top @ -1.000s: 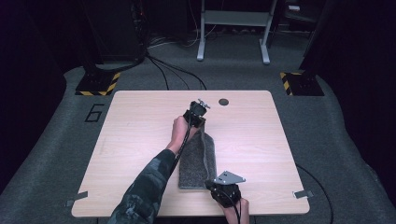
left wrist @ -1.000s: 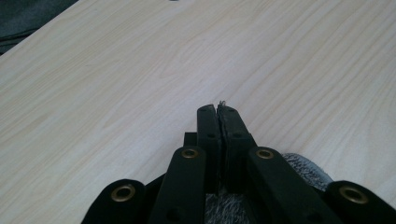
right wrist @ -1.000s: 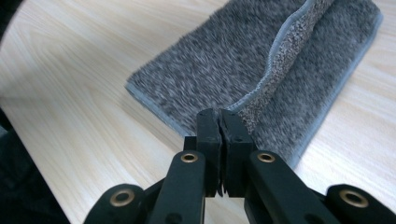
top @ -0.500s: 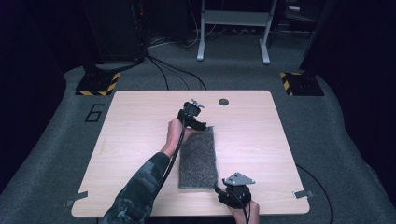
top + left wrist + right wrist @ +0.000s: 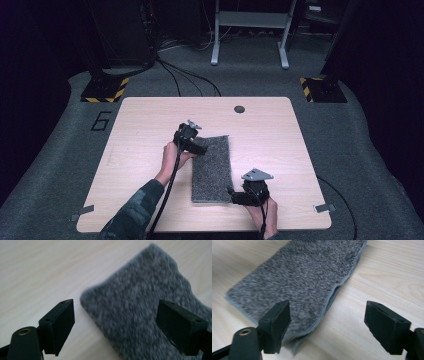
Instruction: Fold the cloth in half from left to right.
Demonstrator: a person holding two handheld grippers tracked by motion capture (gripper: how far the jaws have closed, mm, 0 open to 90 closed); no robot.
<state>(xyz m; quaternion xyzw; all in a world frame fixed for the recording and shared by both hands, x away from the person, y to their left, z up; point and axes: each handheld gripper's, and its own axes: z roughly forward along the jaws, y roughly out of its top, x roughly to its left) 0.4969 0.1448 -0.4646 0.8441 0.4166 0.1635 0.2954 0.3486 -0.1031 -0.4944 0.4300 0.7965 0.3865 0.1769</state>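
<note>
A grey fuzzy cloth (image 5: 212, 167) lies folded flat on the wooden table (image 5: 145, 125), its long side running away from me. My left gripper (image 5: 199, 149) sits at the cloth's far left corner, jaws open. In the left gripper view that corner of the cloth (image 5: 140, 302) lies between the spread jaws of the left gripper (image 5: 116, 307). My right gripper (image 5: 233, 195) rests at the near right corner, also open. The right gripper view shows the cloth (image 5: 299, 277) with its two-layered edge running between the jaws of the right gripper (image 5: 328, 306).
A dark round grommet (image 5: 239, 109) sits near the table's far edge. Bare wood lies to the left and right of the cloth. Cables and a metal stand (image 5: 250, 20) are on the carpeted floor beyond the table.
The left gripper laid the cloth's far end down flat, let go, and drew back to the left and toward me. The right gripper stayed near the cloth's near right corner.
</note>
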